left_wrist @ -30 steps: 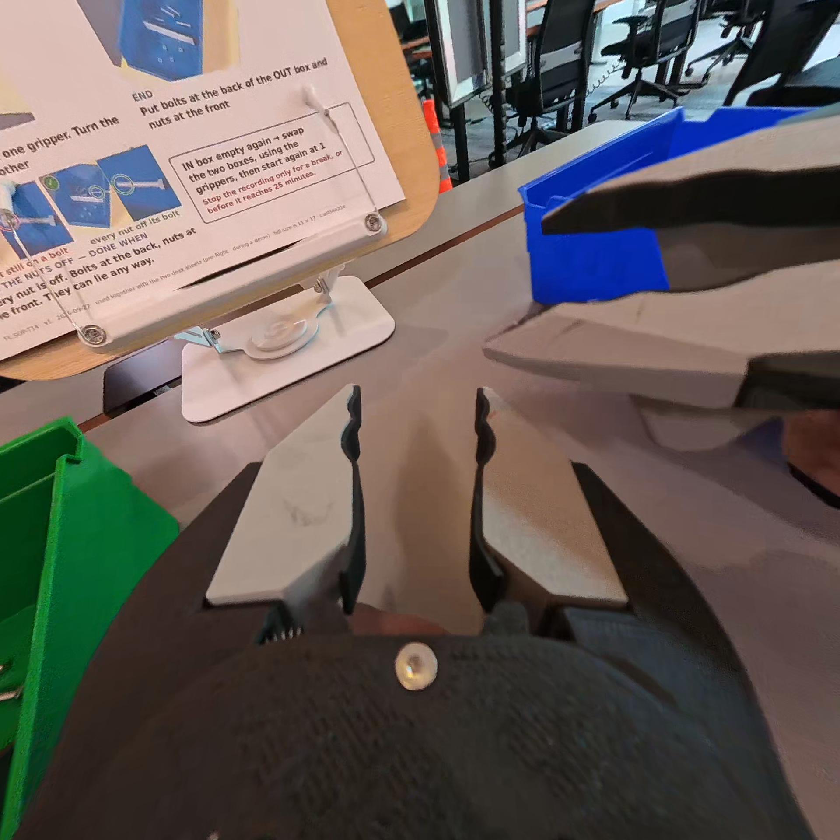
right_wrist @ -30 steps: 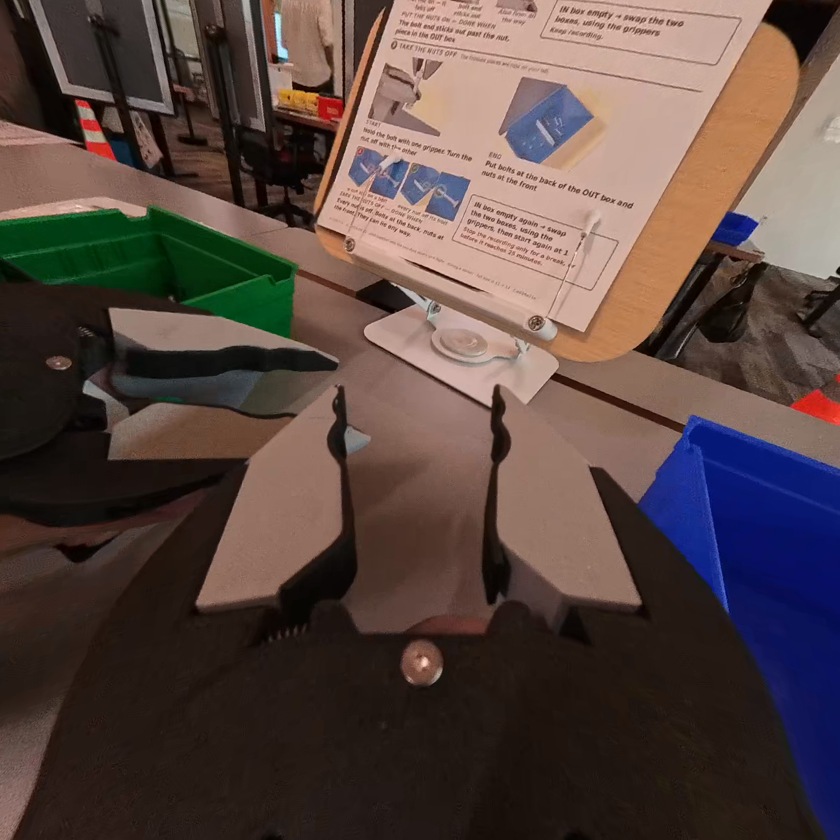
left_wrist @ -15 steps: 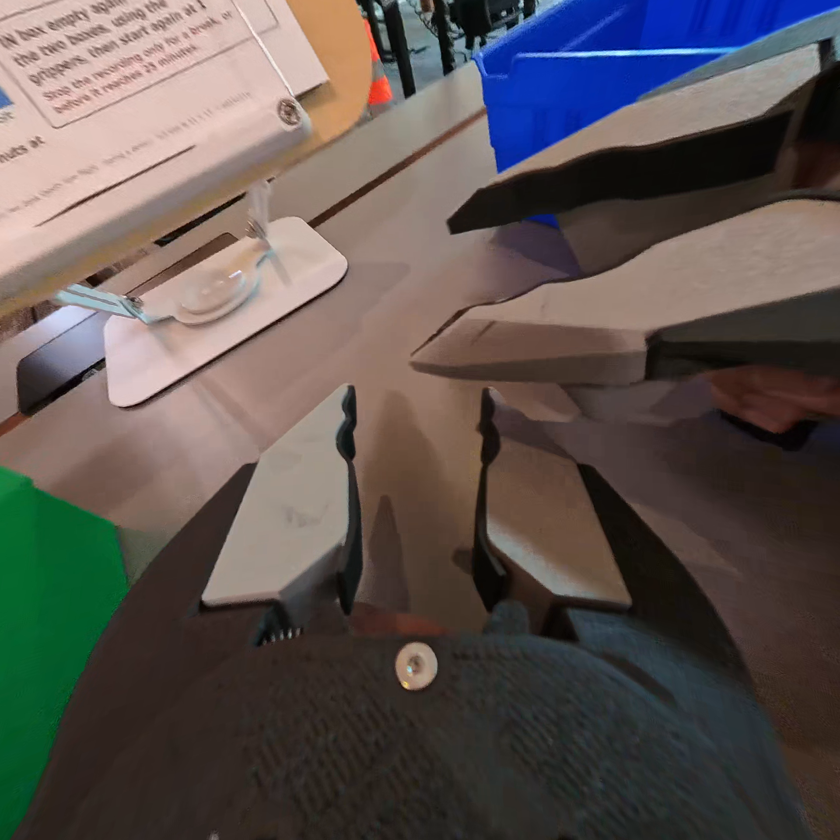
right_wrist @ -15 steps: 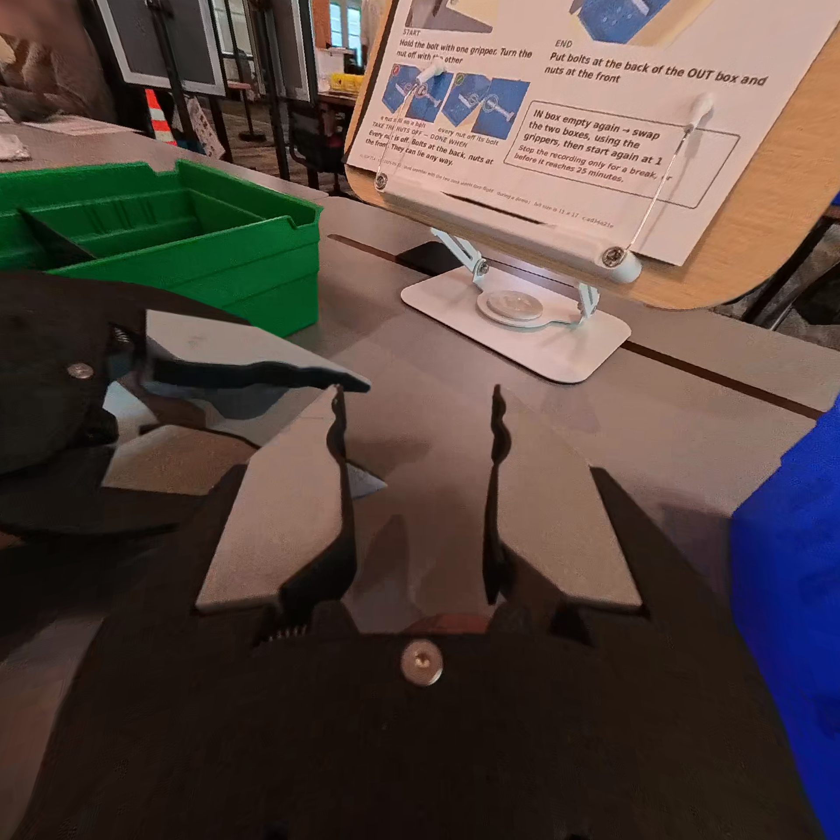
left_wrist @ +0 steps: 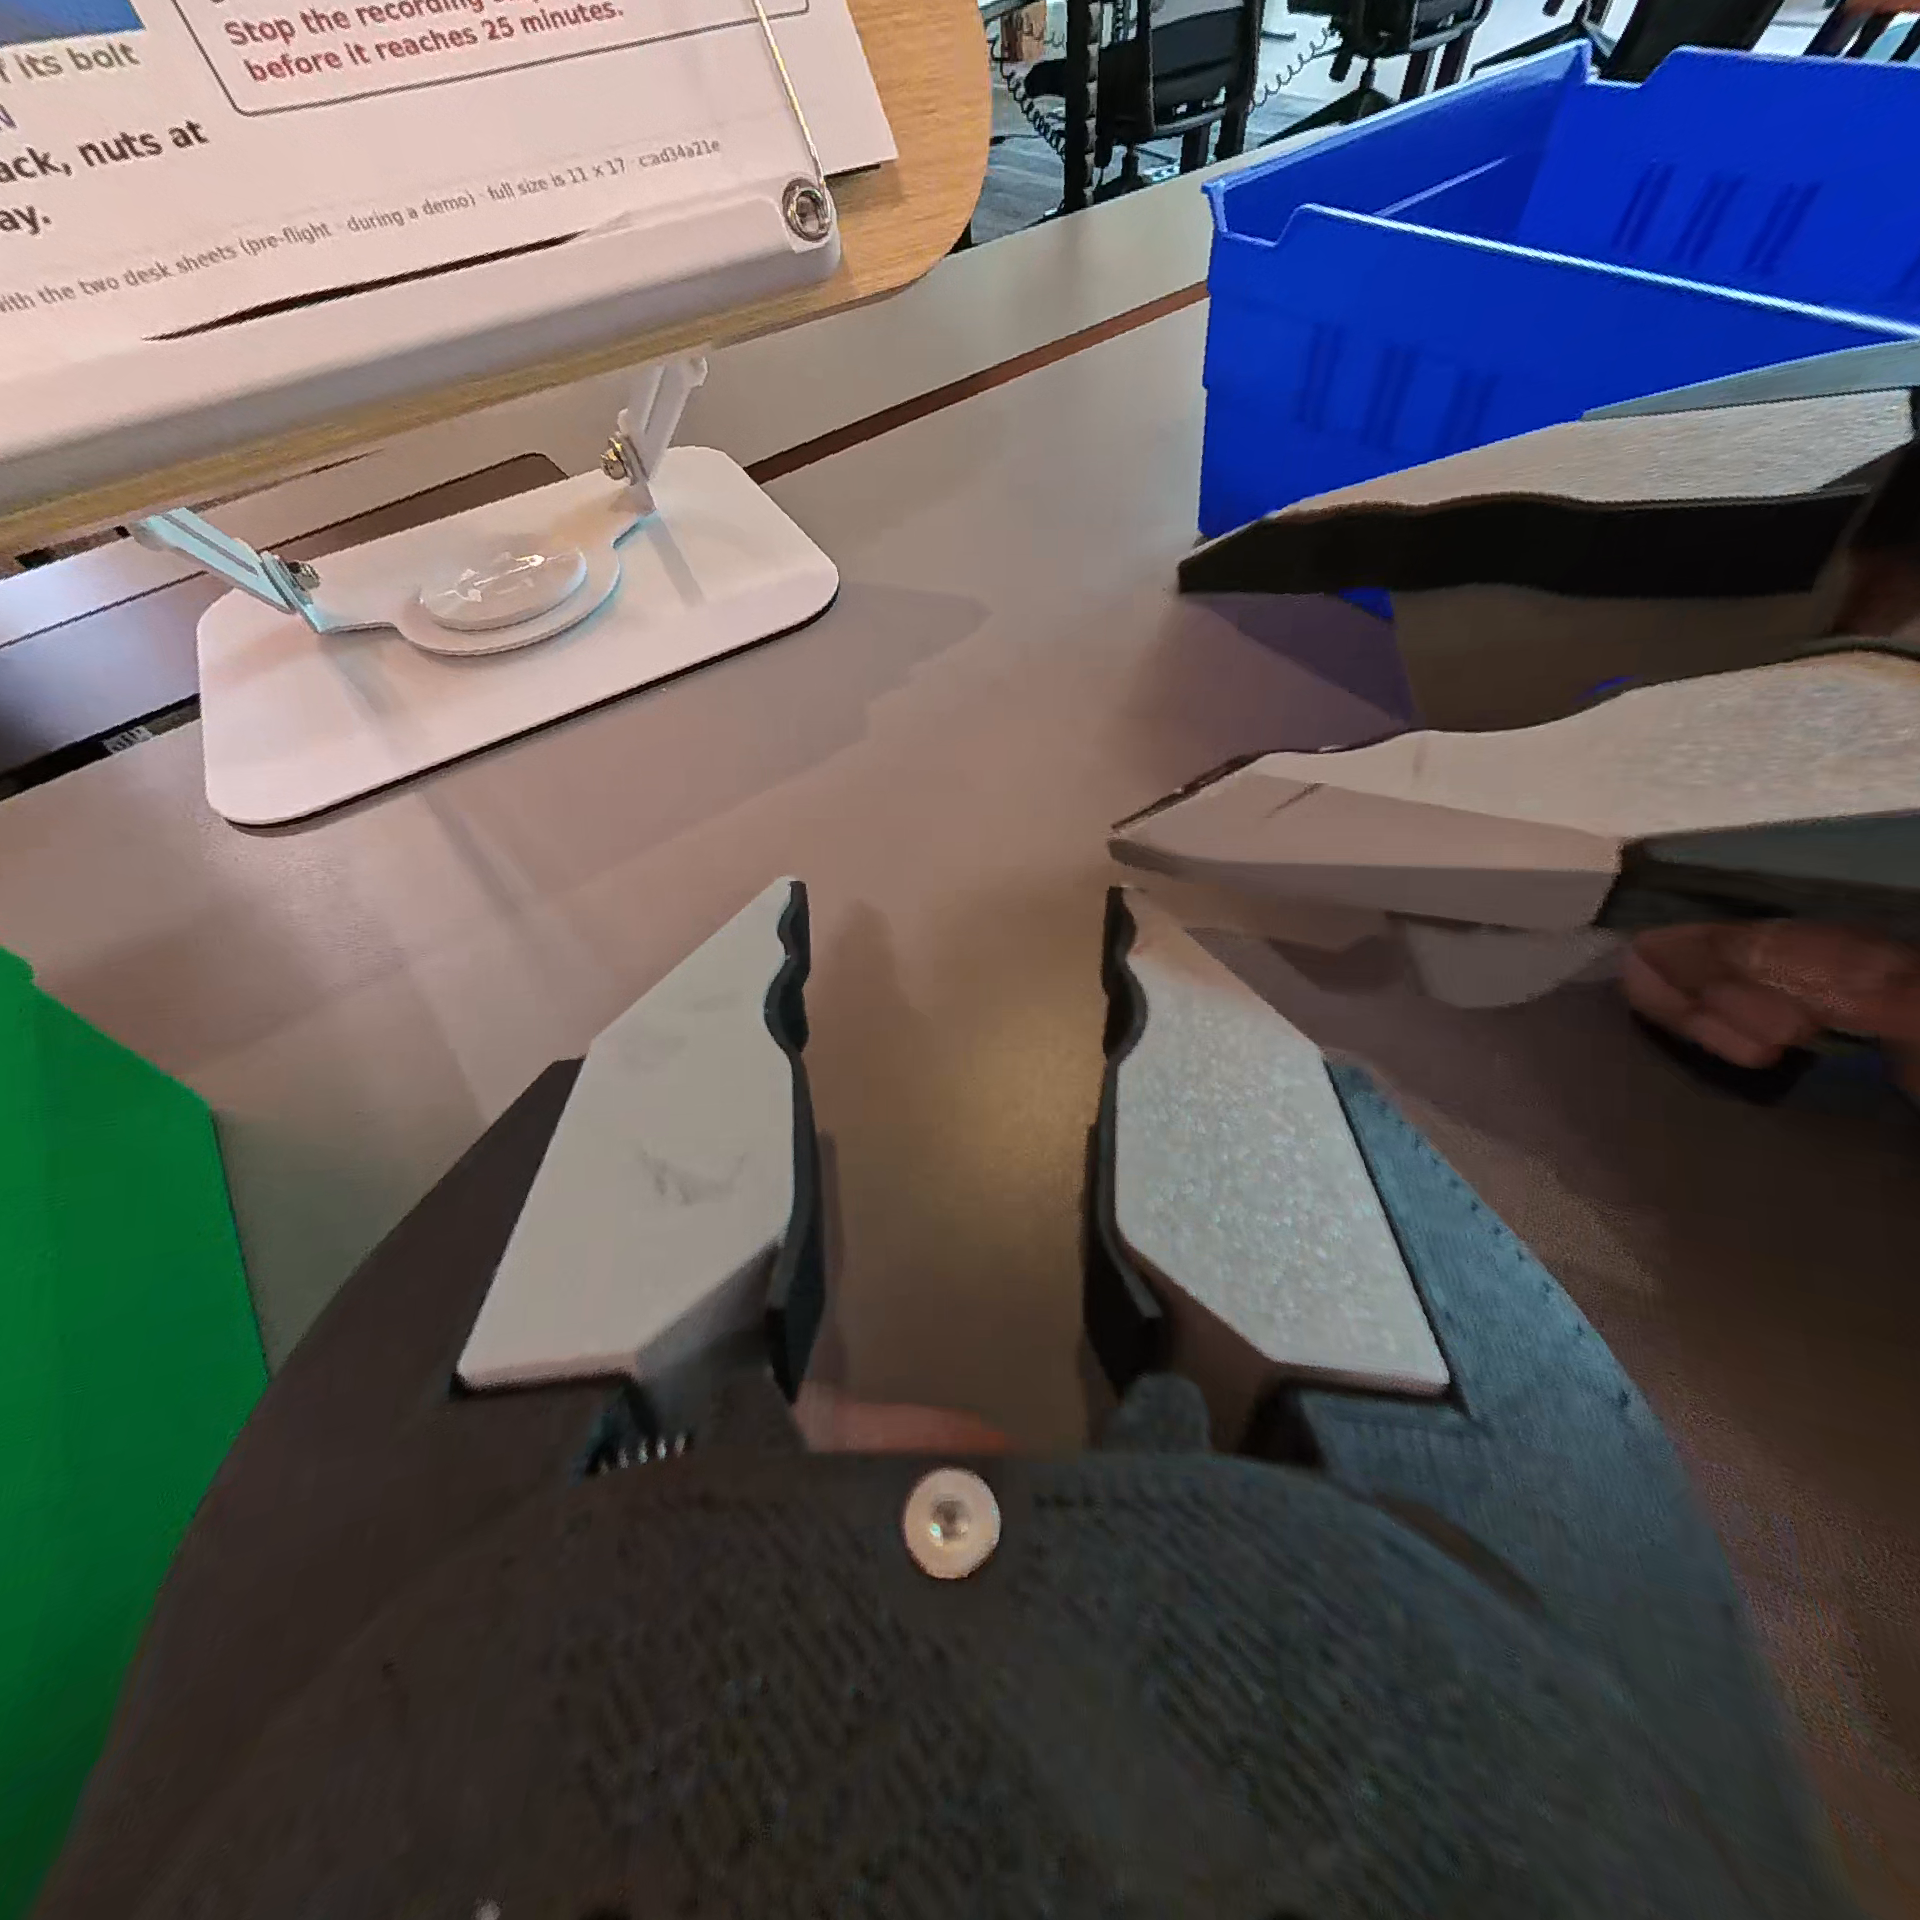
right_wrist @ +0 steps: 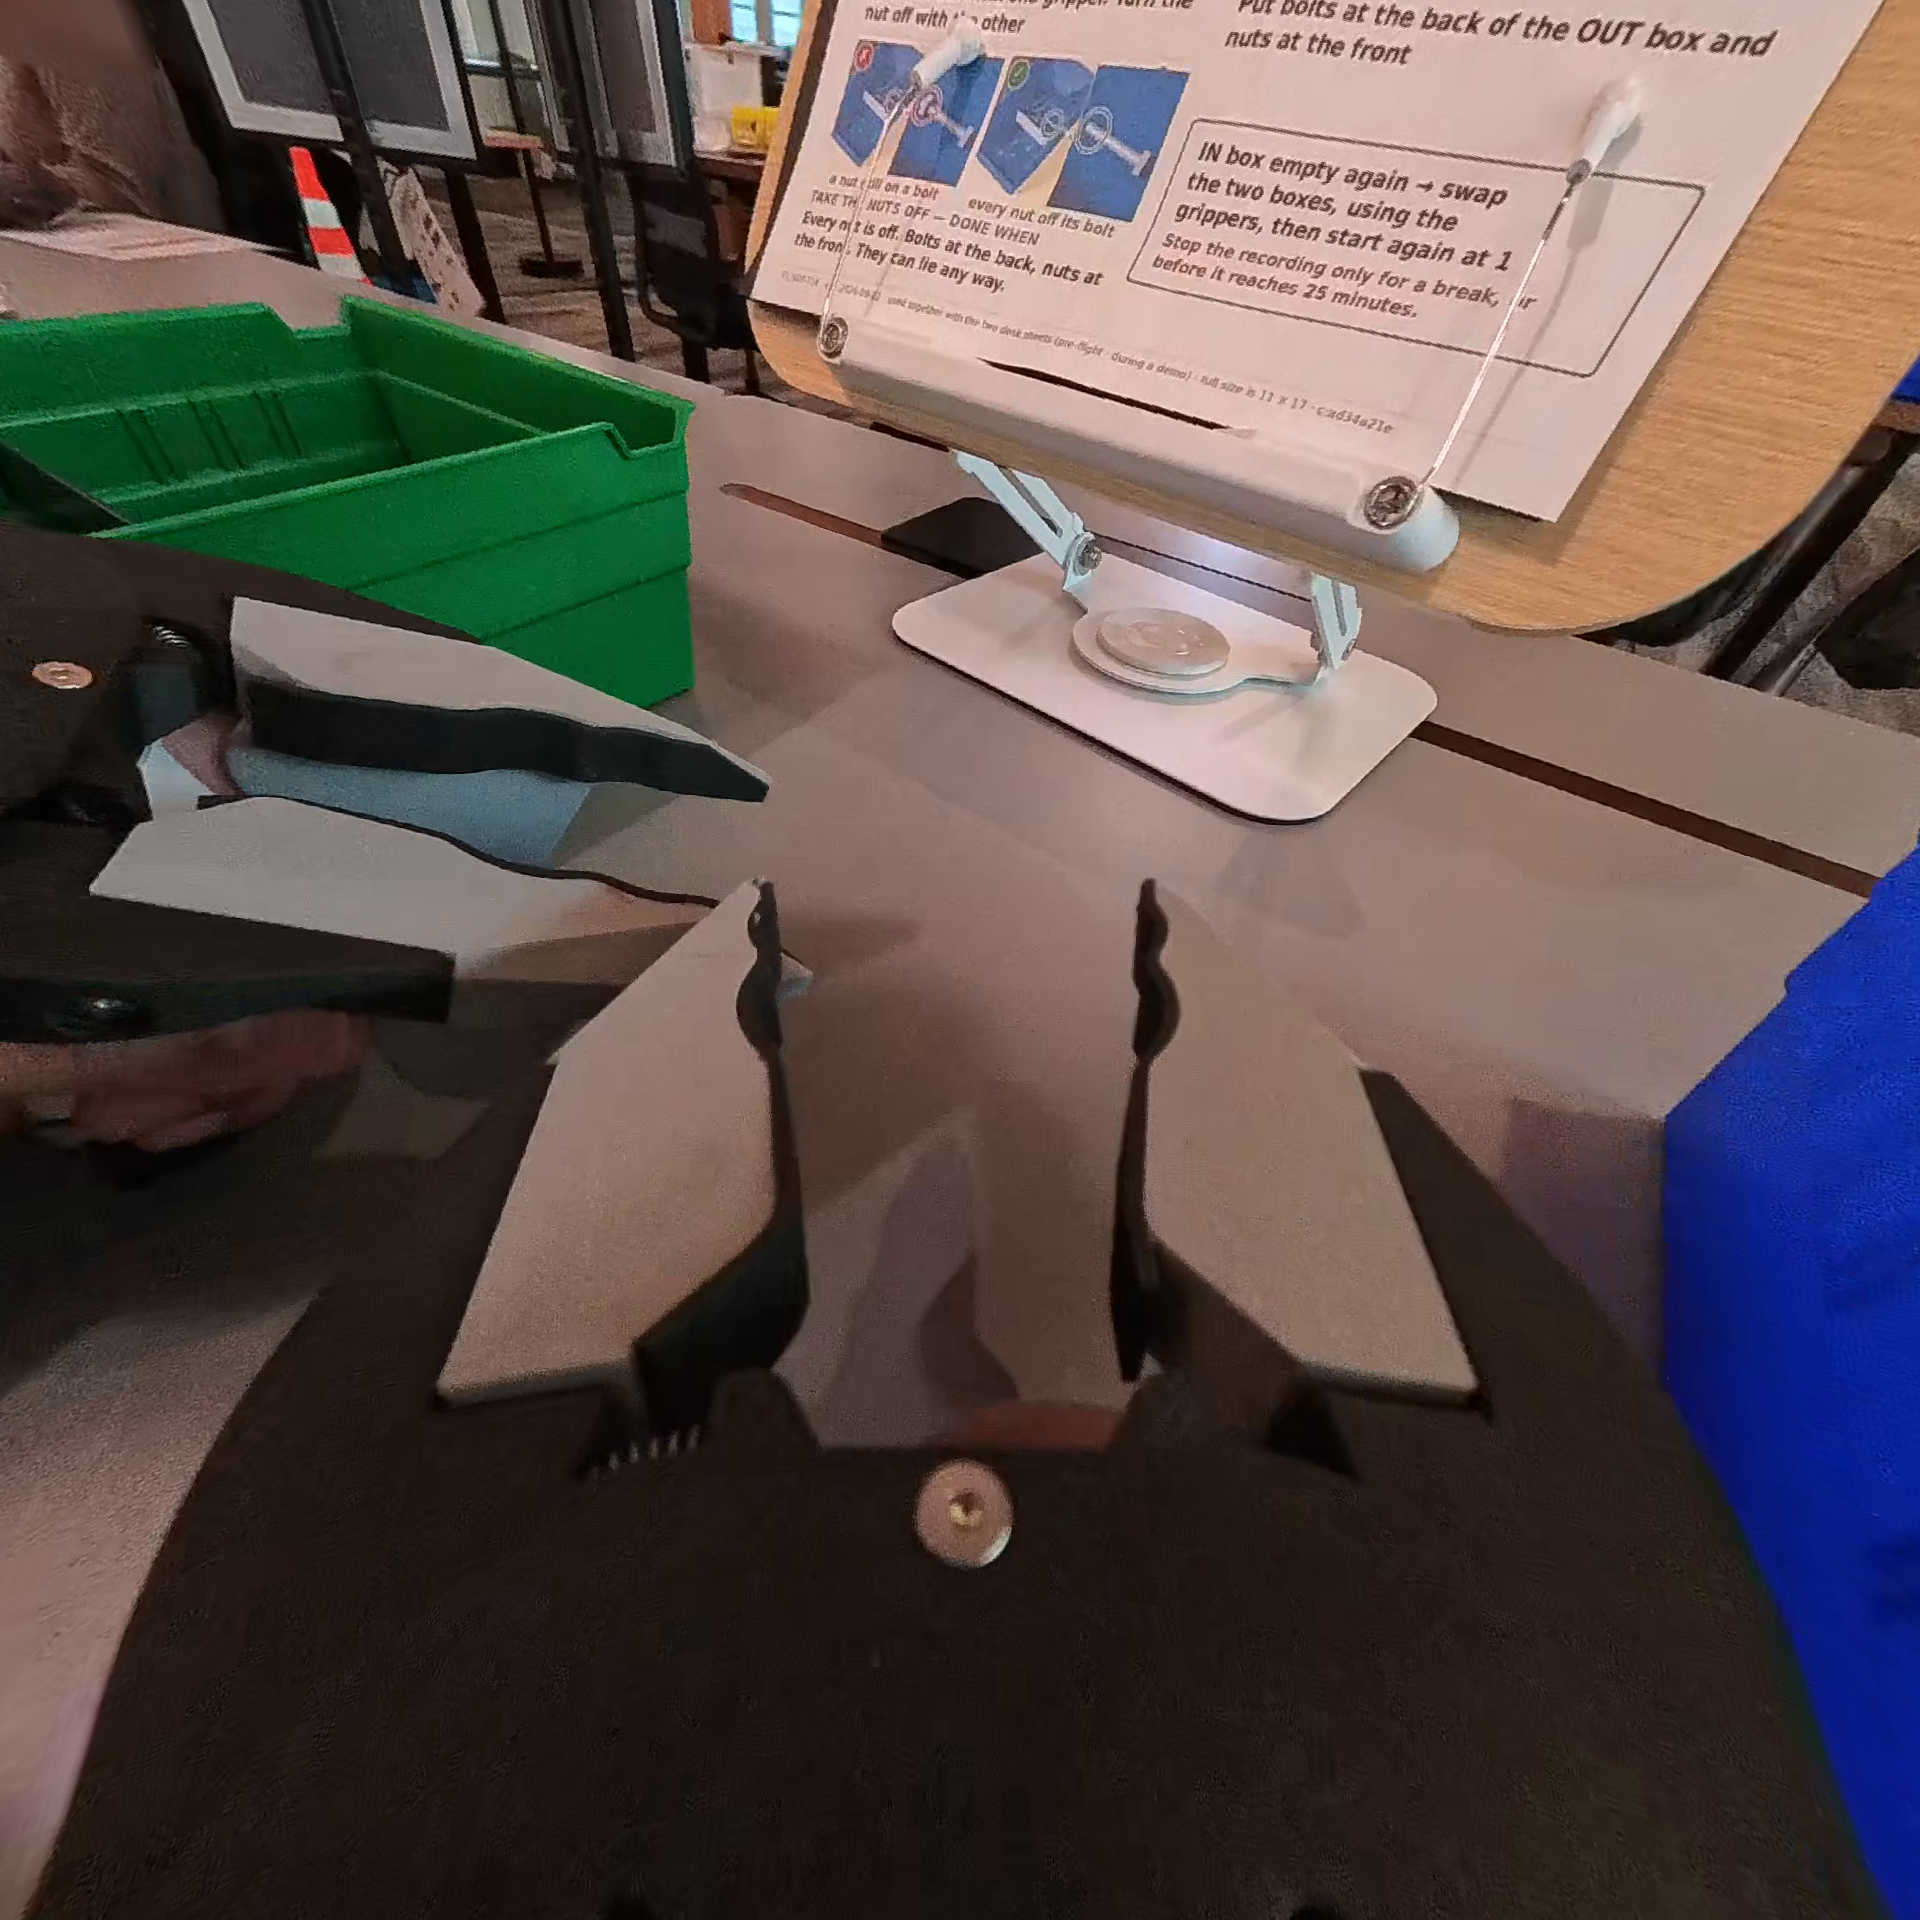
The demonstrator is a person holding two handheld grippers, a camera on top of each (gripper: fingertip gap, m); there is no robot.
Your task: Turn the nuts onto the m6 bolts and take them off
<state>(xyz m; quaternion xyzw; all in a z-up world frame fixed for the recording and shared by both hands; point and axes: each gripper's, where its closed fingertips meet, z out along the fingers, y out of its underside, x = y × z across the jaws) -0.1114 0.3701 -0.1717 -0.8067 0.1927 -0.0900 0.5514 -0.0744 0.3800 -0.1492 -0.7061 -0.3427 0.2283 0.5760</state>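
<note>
Both grippers are held low over the grey desk (left_wrist: 935,727) with jaws parted and nothing between them. The left gripper (left_wrist: 954,914) is pointed toward the white base of the document stand (left_wrist: 499,644), and the right gripper (right_wrist: 954,914) is aimed at the same stand (right_wrist: 1164,675) from the other side. In the left wrist view the right gripper (left_wrist: 1164,717) is seen entering from the right, its tips just beside the left one's right finger; in the right wrist view the left gripper (right_wrist: 748,831) is seen coming in from the left. A green bin (right_wrist: 436,488) is set toward the desk's left side and a blue bin (left_wrist: 1455,312) toward its right, each divided into compartments. No nuts or M6 bolts can be made out in either view; what the bins hold cannot be told. An instruction sheet (right_wrist: 1299,208) is clipped to the stand's wooden board (right_wrist: 1766,364).
</note>
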